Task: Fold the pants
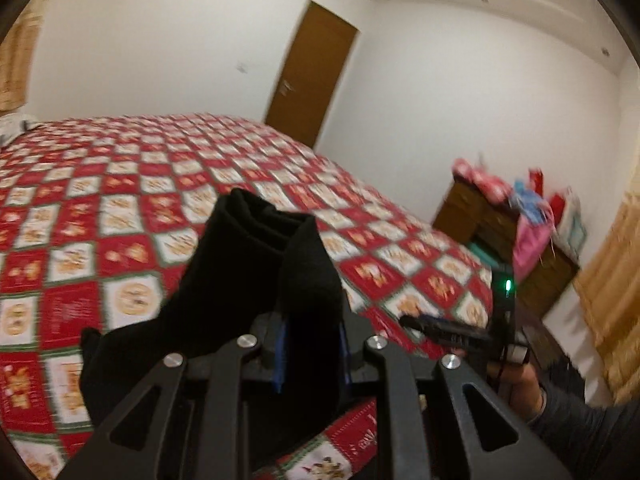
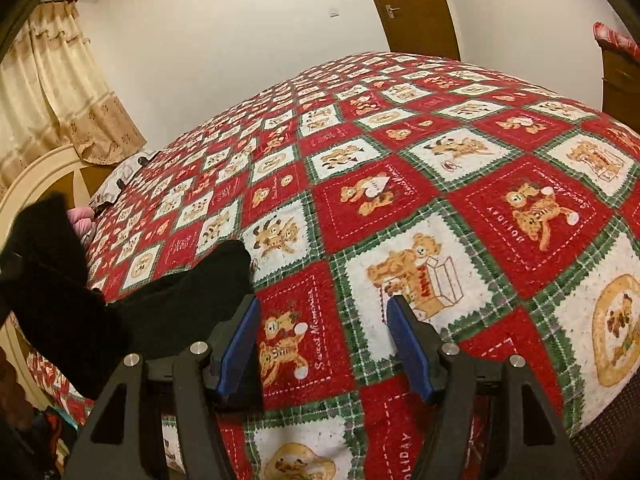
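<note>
Because the pants are thick, black and limp, they will sag and slide wherever they are not held, though they look light enough for one tool to carry. In the left wrist view the left tool is pressed nearly together, pinching a bunched, layered part of the cloth between its blue pads, and the cloth stands up in a soft fold above the bed. From the right wrist view the same pants hang at the left edge of the picture and trail down onto the red and white teddy-bear bedspread, one end resting on it. The right tool is spread, with nothing between its pads, and hangs over bare bedspread just beside that end of the cloth.

A good hold, I judge, is at an edge where the layers lie together, such as the waistband or a hem, with the free tool taking the opposite end so the fabric is kept taut while it is laid flat. Pinching a single layer would probably let the rest slip away.

By count: one pair of pants, two tools, one bed, one brown door, one curtain. A hand holds the right tool's grip.
</note>
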Demonstrator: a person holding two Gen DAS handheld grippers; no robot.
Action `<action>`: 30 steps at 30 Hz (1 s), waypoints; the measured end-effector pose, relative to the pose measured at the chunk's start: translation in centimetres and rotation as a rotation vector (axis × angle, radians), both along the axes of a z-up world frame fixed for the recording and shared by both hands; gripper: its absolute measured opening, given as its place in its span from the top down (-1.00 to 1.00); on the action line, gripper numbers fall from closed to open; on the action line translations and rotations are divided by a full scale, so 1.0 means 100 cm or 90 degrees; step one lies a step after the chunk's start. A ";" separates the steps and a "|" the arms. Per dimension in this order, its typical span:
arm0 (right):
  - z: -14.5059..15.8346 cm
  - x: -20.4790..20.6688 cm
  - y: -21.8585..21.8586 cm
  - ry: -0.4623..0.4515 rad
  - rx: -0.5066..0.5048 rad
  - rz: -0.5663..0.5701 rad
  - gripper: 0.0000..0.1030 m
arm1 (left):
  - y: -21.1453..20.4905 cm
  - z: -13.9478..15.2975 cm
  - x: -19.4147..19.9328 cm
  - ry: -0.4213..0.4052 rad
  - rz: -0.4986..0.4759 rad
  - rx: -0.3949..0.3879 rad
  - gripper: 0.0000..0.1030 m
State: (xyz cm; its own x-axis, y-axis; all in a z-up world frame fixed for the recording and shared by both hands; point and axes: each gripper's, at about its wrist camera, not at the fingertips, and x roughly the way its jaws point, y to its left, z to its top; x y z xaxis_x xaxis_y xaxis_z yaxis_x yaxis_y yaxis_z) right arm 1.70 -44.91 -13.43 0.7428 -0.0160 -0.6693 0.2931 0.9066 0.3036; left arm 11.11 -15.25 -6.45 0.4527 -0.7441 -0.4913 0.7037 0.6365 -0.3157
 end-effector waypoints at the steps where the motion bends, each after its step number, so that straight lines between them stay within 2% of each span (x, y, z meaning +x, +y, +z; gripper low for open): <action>1: -0.002 0.001 0.001 0.005 0.001 0.004 -0.29 | -0.011 -0.006 0.000 0.002 -0.013 0.016 0.60; 9: -0.006 0.000 0.005 -0.001 -0.010 0.008 -0.29 | -0.068 -0.044 -0.007 0.047 -0.087 0.067 0.60; 15: -0.003 -0.004 0.008 -0.032 0.008 0.026 -0.29 | -0.102 -0.073 -0.014 0.011 -0.110 0.147 0.56; 18: 0.002 -0.006 0.013 -0.057 0.012 0.048 -0.29 | -0.100 -0.071 -0.032 -0.024 -0.118 0.157 0.28; 20: 0.007 -0.007 0.017 -0.070 0.016 0.059 -0.29 | -0.087 -0.059 -0.048 -0.057 -0.130 0.132 -0.04; 21: 0.010 -0.007 0.020 -0.077 0.017 0.065 -0.29 | -0.080 -0.055 -0.054 -0.075 -0.123 0.125 -0.15; 22: 0.013 -0.007 0.023 -0.084 0.019 0.072 -0.29 | -0.067 -0.048 -0.060 -0.100 -0.104 0.118 -0.39; 23: 0.017 -0.007 0.028 -0.090 0.019 0.084 -0.29 | -0.058 -0.045 -0.062 -0.116 -0.089 0.113 -0.51; 25: 0.023 -0.003 0.042 -0.092 0.008 0.114 -0.29 | -0.034 -0.040 -0.062 -0.137 -0.051 0.107 -0.60; 27: 0.023 0.003 0.059 -0.082 -0.011 0.143 -0.29 | -0.018 -0.042 -0.049 -0.132 -0.006 0.110 -0.72; 30: 0.020 0.011 0.079 -0.069 -0.034 0.181 -0.29 | 0.010 -0.052 -0.024 -0.113 0.096 0.141 -0.75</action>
State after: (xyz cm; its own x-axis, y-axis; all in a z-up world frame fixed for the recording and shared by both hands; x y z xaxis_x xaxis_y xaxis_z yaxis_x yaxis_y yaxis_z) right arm 2.77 -37.02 -11.44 0.7891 0.1701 -0.5903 -0.0061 0.9630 0.2693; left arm 8.75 -14.21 -11.65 0.6426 -0.5456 -0.5379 0.6278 0.7774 -0.0384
